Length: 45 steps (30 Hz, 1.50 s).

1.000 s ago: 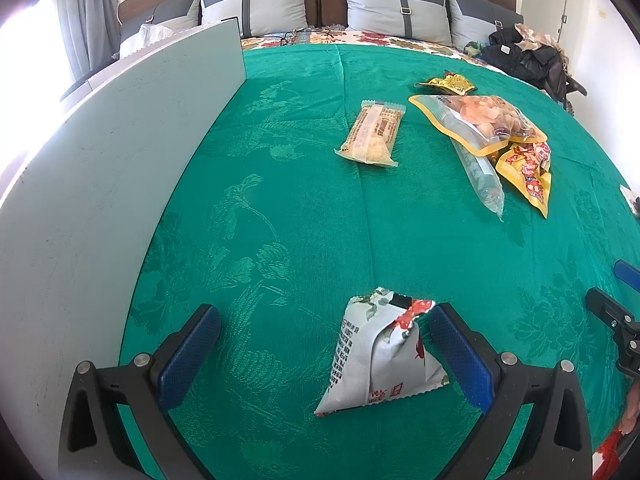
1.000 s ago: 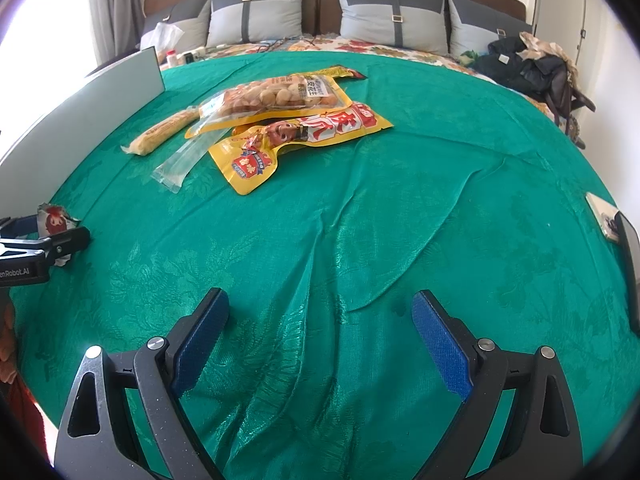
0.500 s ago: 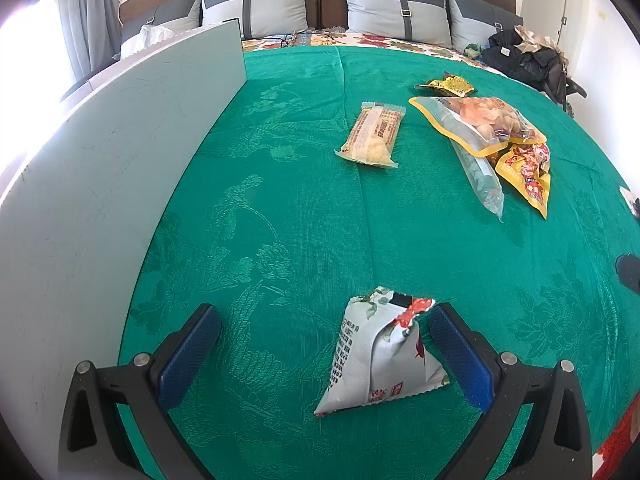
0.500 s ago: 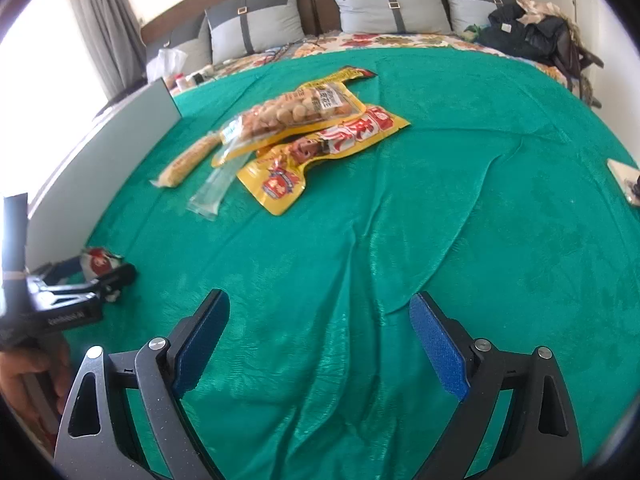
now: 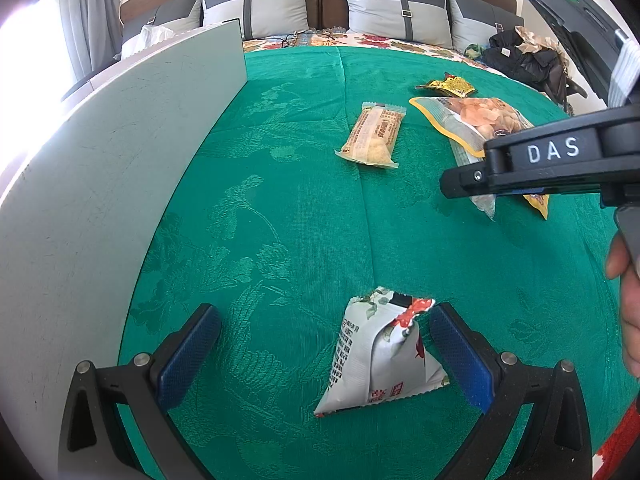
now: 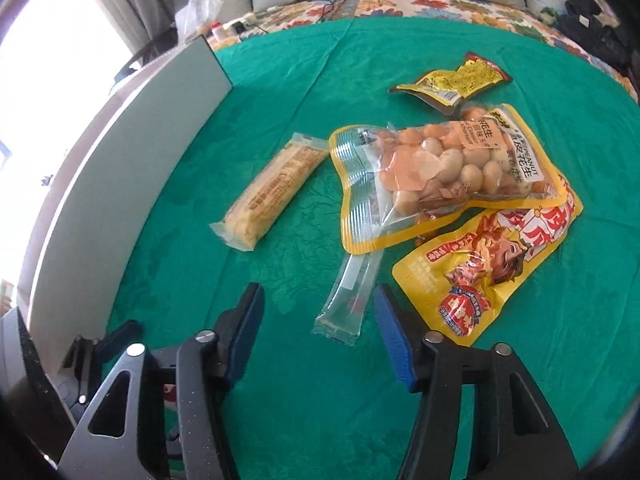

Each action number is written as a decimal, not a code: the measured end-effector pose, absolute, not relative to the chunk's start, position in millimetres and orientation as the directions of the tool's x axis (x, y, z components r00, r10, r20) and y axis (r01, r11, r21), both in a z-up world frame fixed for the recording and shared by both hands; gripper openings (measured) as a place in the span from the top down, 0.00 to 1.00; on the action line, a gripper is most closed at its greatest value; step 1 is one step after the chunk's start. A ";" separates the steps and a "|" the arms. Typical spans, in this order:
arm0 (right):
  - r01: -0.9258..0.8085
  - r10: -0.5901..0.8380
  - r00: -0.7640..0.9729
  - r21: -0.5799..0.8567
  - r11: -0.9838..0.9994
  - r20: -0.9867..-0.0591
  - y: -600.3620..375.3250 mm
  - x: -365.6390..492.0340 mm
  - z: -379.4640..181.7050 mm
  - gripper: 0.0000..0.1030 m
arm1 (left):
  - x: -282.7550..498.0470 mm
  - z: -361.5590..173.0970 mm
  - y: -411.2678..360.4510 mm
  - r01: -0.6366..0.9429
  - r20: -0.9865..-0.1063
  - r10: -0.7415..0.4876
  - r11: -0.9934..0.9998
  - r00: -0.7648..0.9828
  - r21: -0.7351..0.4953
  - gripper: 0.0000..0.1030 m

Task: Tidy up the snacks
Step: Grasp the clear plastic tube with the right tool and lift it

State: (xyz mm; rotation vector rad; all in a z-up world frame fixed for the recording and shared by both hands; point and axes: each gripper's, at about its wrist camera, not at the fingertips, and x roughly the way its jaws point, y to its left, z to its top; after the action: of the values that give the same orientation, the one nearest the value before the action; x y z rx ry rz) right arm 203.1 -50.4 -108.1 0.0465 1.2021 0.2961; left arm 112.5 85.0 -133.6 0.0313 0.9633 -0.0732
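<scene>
A white printed snack packet lies on the green cloth between the fingers of my left gripper, which is open; the packet sits close to the right pad. My right gripper hovers over the snack pile with its jaws closing. The near end of a slim clear packet is between them, and the pads are not pressing on it. Beyond lie a peanut bag, a yellow cartoon bag, a small yellow pack and a biscuit bar. In the left wrist view the right gripper shows from the side.
A tall grey board stands along the left edge of the green cloth. Pillows and a black bag lie at the far end. A person's hand is at the right edge.
My right gripper has swung left and forward to the snack pile, and its jaws have narrowed around the clear packet's end. It has entered the left wrist view. The left gripper has not moved.
</scene>
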 end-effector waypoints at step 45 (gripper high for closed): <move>-0.161 0.013 0.479 -0.073 0.984 -0.878 -175.2 66.6 -106.8 0.80 | 110.7 -132.6 85.5 0.075 -0.819 -0.047 0.997 0.571 -0.006 0.00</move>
State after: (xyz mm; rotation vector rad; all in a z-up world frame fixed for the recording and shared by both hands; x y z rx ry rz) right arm 66.6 -175.2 -106.8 -0.1527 1.0677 0.1063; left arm 110.7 85.5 -132.6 0.0306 0.9599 -0.0715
